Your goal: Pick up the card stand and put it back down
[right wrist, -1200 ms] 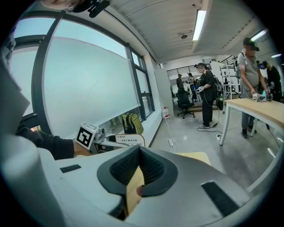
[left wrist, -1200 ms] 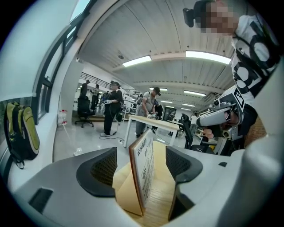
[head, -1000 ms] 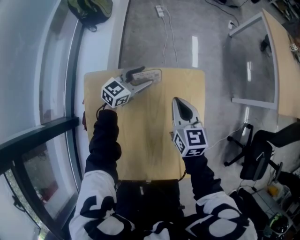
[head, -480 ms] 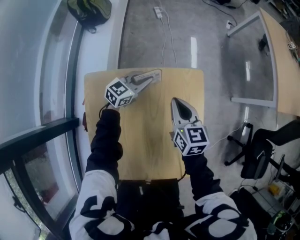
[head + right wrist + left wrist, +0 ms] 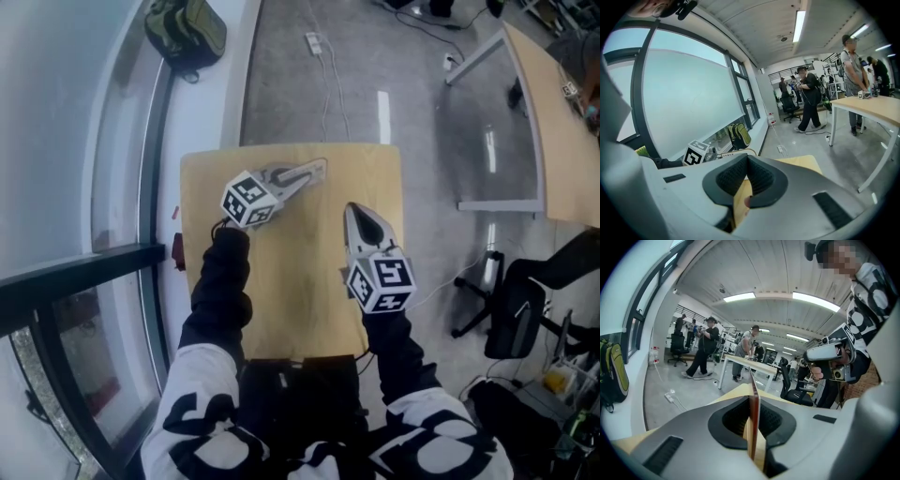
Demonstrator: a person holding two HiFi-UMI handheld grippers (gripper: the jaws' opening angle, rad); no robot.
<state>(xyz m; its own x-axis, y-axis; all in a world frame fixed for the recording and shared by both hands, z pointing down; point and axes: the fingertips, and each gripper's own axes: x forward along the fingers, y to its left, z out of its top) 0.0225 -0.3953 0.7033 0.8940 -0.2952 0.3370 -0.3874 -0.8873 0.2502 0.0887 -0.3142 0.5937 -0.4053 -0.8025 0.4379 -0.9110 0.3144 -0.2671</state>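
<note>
The card stand is a thin pale panel near the far edge of the small wooden table. My left gripper has just been closing and is now shut on it. In the left gripper view the stand's reddish edge stands upright, pinched between the jaws of the left gripper. My right gripper hovers over the table's right half, a hand's width from the stand, jaws together with nothing in them. In the right gripper view the right gripper has its tips meeting over the bare tabletop.
A green backpack lies by the window wall at the far left. A power strip with cable lies on the floor beyond the table. Another table and an office chair stand to the right. People stand far off.
The left gripper's jaws, open around the card stand a second ago, have closed on it. The left gripper has shifted a little to the right; the right one has barely moved.
</note>
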